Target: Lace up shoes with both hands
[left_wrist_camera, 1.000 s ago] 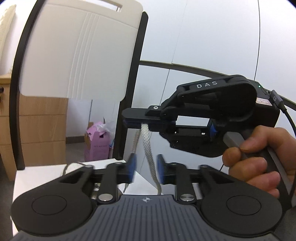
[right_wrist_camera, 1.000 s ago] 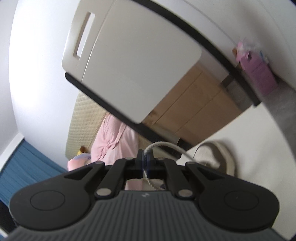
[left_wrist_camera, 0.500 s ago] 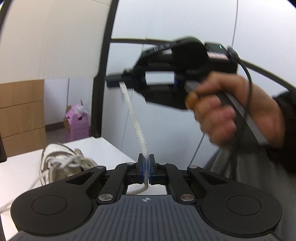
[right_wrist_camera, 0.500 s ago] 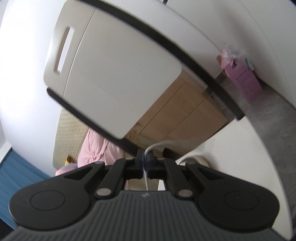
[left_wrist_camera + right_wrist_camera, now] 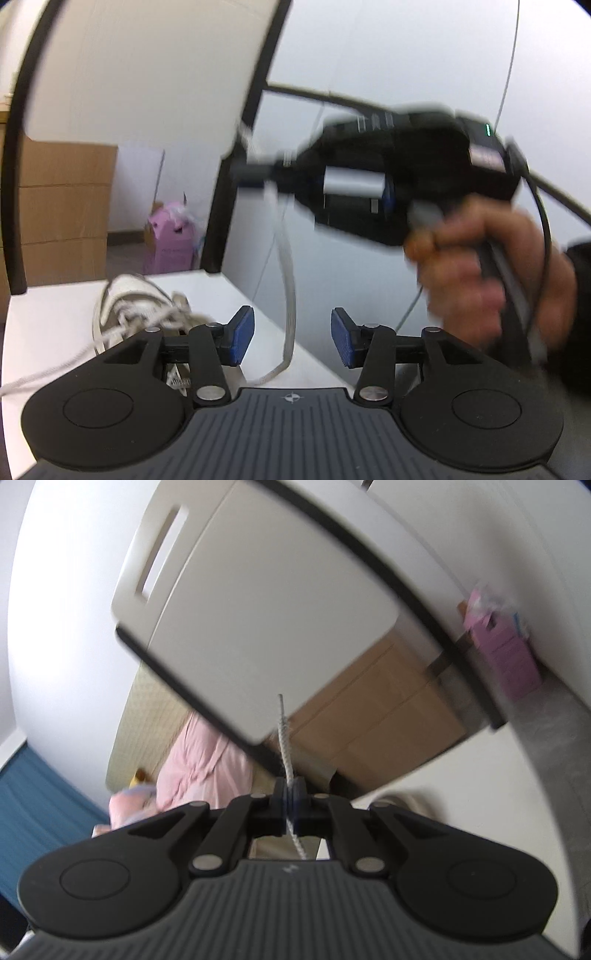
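Observation:
A white shoe (image 5: pixel 133 299) with loose laces lies on the white table (image 5: pixel 48 332), left of my left gripper (image 5: pixel 291 334). That gripper's jaws are opening; a flat white lace (image 5: pixel 286 284) hangs between its blue pads (image 5: pixel 243 334) without touching them. The lace runs up to my right gripper (image 5: pixel 253 175), which a hand (image 5: pixel 480 273) holds high on the right. In the right wrist view the right gripper (image 5: pixel 290 799) is shut on the lace (image 5: pixel 283 738), whose tip sticks out past the fingers. The shoe (image 5: pixel 402 801) peeks out just behind it.
A white chair back (image 5: pixel 258 609) with a black frame rises behind the table. Cardboard boxes (image 5: pixel 62 210) and a pink box (image 5: pixel 171 236) stand on the floor beyond. A pink garment (image 5: pixel 199 771) lies further off in the right wrist view.
My left gripper has let go of the lace and its jaws have spread apart. The right gripper keeps its hold on the lace, which now sticks out straight.

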Tool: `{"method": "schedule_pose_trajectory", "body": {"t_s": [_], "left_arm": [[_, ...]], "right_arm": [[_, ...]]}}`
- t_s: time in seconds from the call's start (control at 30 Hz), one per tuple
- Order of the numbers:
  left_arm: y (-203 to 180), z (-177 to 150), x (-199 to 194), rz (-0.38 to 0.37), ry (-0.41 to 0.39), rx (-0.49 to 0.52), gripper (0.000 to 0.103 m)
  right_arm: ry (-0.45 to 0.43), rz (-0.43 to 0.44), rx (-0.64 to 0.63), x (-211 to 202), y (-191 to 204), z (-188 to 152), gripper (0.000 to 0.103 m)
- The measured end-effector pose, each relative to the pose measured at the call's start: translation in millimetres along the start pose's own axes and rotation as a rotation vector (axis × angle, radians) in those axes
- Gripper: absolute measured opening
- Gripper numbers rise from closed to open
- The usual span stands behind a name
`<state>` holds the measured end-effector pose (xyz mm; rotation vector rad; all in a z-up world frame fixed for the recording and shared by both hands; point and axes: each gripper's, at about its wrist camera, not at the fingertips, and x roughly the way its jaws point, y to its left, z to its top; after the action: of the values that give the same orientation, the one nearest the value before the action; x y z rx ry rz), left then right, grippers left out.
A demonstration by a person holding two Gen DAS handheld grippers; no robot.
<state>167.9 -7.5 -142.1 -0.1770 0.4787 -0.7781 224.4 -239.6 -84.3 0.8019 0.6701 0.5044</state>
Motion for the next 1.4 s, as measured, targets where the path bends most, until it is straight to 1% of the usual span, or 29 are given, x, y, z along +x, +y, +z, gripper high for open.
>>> {"method": "schedule_pose_trajectory", "body": {"t_s": [0.07, 0.13, 0.17, 0.2, 0.23, 0.3, 0.37, 0.4, 0.6, 0.67, 0.77, 0.83, 0.87, 0.9, 0.93, 0.97, 1.03, 1.07, 1.1, 1.13, 1.2, 1.33, 1.4], "left_arm": [[3, 4, -1, 0.013, -0.031, -0.021, 0.050], [6, 6, -5, 0.034, -0.066, -0.033, 0.049], [7, 7, -6, 0.045, -0.083, -0.039, 0.046], [8, 8, -8, 0.055, -0.100, -0.045, 0.038], [10, 9, -10, 0.060, -0.107, -0.047, 0.022], [10, 8, -10, 0.041, -0.105, -0.027, 0.002], [7, 9, -9, 0.051, -0.103, 0.014, 0.002], [6, 9, -8, 0.041, -0.093, 0.014, 0.002], [3, 7, -4, 0.038, -0.058, 0.027, 0.002], [3, 8, -3, 0.044, -0.054, 0.025, 0.002], [6, 9, 0, 0.083, -0.036, 0.010, 0.004], [10, 11, -2, 0.088, -0.048, -0.022, 0.006], [13, 12, -3, 0.090, -0.054, -0.038, 0.009], [15, 13, -4, 0.093, -0.060, -0.054, 0.022], [17, 13, -5, 0.095, -0.066, -0.070, 0.040], [19, 14, -6, 0.097, -0.072, -0.087, 0.045], [18, 15, -12, 0.085, -0.112, -0.077, 0.042], [18, 14, -12, 0.074, -0.114, -0.070, 0.037], [18, 14, -12, 0.064, -0.116, -0.063, 0.020], [17, 13, -10, 0.057, -0.111, -0.054, 0.008], [14, 11, -8, 0.053, -0.098, -0.033, 0.005], [9, 9, -4, 0.042, -0.071, -0.005, 0.004], [10, 8, -2, 0.059, -0.064, 0.000, 0.004]], "right_arm": [[0.049, 0.009, -0.017, 7, 5, -10, 0.004], [0.077, 0.031, -0.012, 12, 8, -17, 0.004], [0.093, 0.039, -0.009, 15, 8, -21, 0.004], [0.108, 0.046, -0.006, 18, 8, -25, 0.004], [0.121, 0.047, -0.008, 20, 9, -28, 0.004], [0.135, 0.048, -0.012, 22, 11, -31, 0.004], [0.137, 0.050, -0.017, 23, 13, -32, 0.005], [0.131, 0.045, -0.022, 23, 13, -31, 0.005], [0.064, 0.022, -0.029, 15, 9, -19, 0.004], [0.049, 0.018, -0.038, 13, 9, -17, 0.004], [0.040, 0.020, -0.060, 11, 11, -16, 0.004], [0.045, 0.017, -0.079, 11, 12, -17, 0.004], [0.050, 0.016, -0.083, 12, 12, -18, 0.004], [0.057, 0.015, -0.085, 13, 12, -18, 0.004], [0.064, 0.013, -0.088, 13, 12, -19, 0.004], [0.071, 0.015, -0.089, 15, 11, -20, 0.004], [0.088, 0.020, -0.088, 18, 11, -23, 0.004], [0.095, 0.021, -0.088, 19, 11, -24, 0.004], [0.102, 0.021, -0.089, 21, 11, -25, 0.004], [0.106, 0.023, -0.088, 22, 11, -26, 0.004], [0.109, 0.024, -0.087, 23, 12, -28, 0.005], [0.090, 0.016, -0.080, 22, 11, -26, 0.005], [0.080, 0.015, -0.073, 20, 10, -25, 0.004]]}}
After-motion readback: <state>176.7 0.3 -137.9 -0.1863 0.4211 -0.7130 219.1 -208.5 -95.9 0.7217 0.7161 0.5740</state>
